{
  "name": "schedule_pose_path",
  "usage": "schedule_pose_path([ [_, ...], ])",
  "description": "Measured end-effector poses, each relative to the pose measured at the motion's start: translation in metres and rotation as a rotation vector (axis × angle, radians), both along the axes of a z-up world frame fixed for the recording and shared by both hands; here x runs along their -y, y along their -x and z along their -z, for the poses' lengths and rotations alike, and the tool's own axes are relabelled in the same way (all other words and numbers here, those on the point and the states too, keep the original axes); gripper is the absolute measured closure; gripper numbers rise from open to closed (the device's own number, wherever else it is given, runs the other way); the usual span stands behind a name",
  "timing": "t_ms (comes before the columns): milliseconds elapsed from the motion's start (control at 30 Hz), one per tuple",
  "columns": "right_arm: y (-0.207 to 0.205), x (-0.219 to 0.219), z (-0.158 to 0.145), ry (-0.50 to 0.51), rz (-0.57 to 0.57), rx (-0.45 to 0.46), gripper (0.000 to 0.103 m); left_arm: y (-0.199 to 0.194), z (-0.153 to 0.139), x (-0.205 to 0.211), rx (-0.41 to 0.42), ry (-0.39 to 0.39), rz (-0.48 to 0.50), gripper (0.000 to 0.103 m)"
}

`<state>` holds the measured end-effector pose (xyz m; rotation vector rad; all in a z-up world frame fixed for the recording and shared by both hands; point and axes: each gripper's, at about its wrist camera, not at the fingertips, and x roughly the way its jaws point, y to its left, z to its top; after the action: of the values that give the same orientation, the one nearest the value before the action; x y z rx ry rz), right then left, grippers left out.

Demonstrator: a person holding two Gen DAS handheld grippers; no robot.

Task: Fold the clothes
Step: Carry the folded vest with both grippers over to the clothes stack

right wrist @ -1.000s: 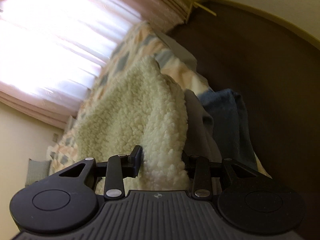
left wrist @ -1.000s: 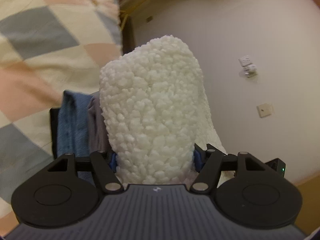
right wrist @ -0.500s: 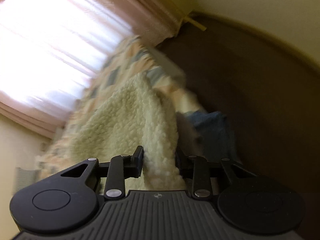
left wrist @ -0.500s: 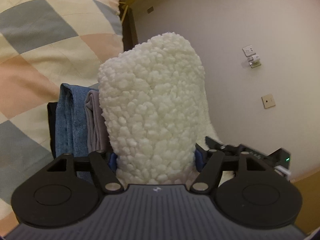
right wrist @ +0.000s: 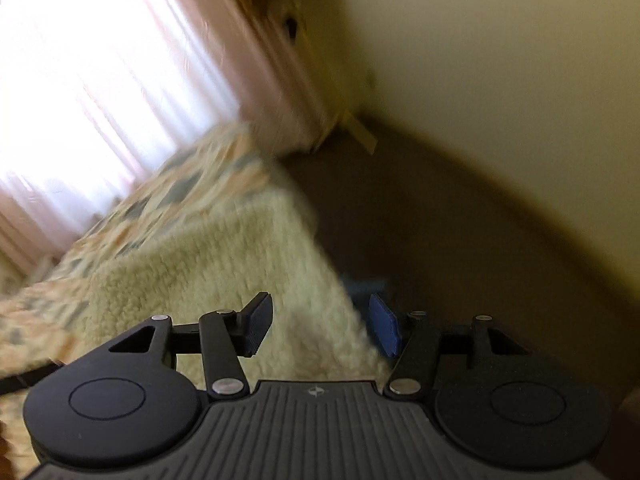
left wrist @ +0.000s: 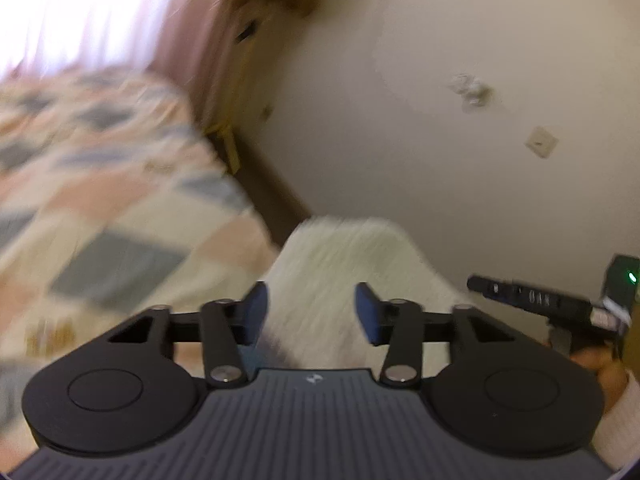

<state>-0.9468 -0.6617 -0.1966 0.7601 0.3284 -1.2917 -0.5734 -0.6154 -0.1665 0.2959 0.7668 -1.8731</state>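
A white fleece garment [left wrist: 352, 264] lies folded on the bed, seen blurred just ahead of my left gripper [left wrist: 312, 312], whose jaws stand open and hold nothing. In the right wrist view the same fleece [right wrist: 224, 264] lies on the bed under and ahead of my right gripper [right wrist: 320, 326], which is also open and empty. A bit of blue cloth [right wrist: 366, 284] shows at the fleece's right edge. The right gripper [left wrist: 532, 300] also shows at the right of the left wrist view.
The bed has a pastel checked quilt [left wrist: 100, 200]. A pale wall [left wrist: 440, 140] with a socket plate [left wrist: 541, 142] rises on the right. A bright curtained window [right wrist: 100, 80] is at the back. Dark floor [right wrist: 460, 220] lies beside the bed.
Both grippers have let go of the fleece and opened. Both have pulled back and tilted up, so the fleece now lies lower in view. The views are motion-blurred.
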Motion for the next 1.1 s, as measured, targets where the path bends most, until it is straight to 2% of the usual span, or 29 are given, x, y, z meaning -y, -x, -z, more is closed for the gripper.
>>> schedule_pose_path([
  [67,-0.012,-0.022,-0.012,0.085,0.015,-0.052,0.046,0.016,-0.004,0.018,0.040,0.051,0.071,0.081],
  [133,-0.029,-0.039,-0.015,0.121,0.017,-0.079,0.047,0.031,-0.004,0.035,0.082,0.092,0.139,0.085],
  [233,-0.059,-0.057,-0.006,0.144,0.025,-0.114,0.047,0.044,0.021,0.060,0.154,0.092,0.213,0.090],
  [333,-0.087,-0.065,0.024,0.133,0.062,-0.187,0.047,0.044,0.055,0.065,0.226,0.101,0.259,0.090],
  [400,-0.103,-0.066,0.049,0.134,0.079,-0.238,0.047,0.039,0.069,0.059,0.232,0.113,0.275,0.090],
  [567,-0.128,-0.085,0.083,0.197,0.119,-0.298,0.046,0.027,0.104,0.047,0.245,0.142,0.312,0.090],
  [667,-0.132,-0.103,0.087,0.227,0.127,-0.355,0.046,0.025,0.104,0.051,0.242,0.138,0.315,0.090],
  [767,-0.136,-0.098,0.087,0.222,0.134,-0.377,0.046,0.021,0.084,0.051,0.228,0.142,0.319,0.090],
  [967,-0.139,-0.120,0.049,0.191,0.164,-0.394,0.045,0.006,0.043,0.046,0.181,0.188,0.335,0.088],
  [1100,-0.153,-0.141,0.034,0.211,0.180,-0.370,0.045,0.004,0.049,0.048,0.204,0.175,0.362,0.088],
])
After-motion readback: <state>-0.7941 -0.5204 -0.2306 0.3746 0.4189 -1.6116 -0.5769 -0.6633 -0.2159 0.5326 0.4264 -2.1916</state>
